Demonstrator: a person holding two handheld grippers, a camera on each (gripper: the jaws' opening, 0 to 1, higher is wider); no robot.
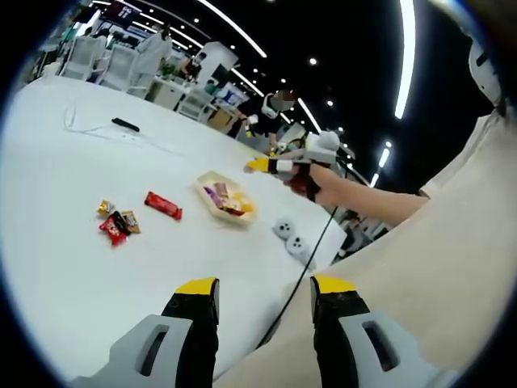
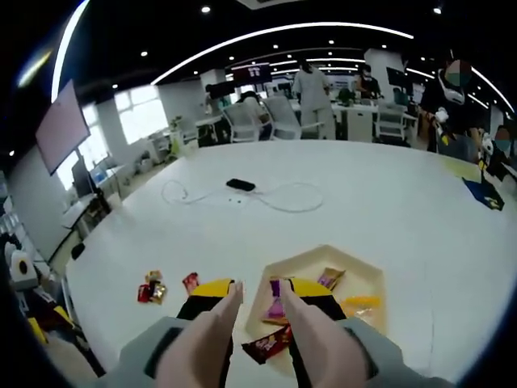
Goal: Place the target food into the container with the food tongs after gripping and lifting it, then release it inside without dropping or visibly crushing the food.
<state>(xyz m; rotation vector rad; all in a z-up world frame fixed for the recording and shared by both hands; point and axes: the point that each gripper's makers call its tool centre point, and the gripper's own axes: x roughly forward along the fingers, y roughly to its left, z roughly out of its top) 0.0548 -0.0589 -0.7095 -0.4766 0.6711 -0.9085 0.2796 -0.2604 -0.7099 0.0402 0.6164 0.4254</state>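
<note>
Jaws of the left gripper (image 1: 266,291) stand wide open and hold nothing, at the bottom of the left gripper view. A red snack bar (image 1: 163,205) lies on the white bench (image 1: 65,162), left of the tray (image 1: 202,187).

In the right gripper view, the right gripper (image 2: 261,289) jaws hug the food tongs (image 2: 202,339), low in the frame by the tray. I think the best way is to squeeze the snack softly and lift it slowly.
</note>
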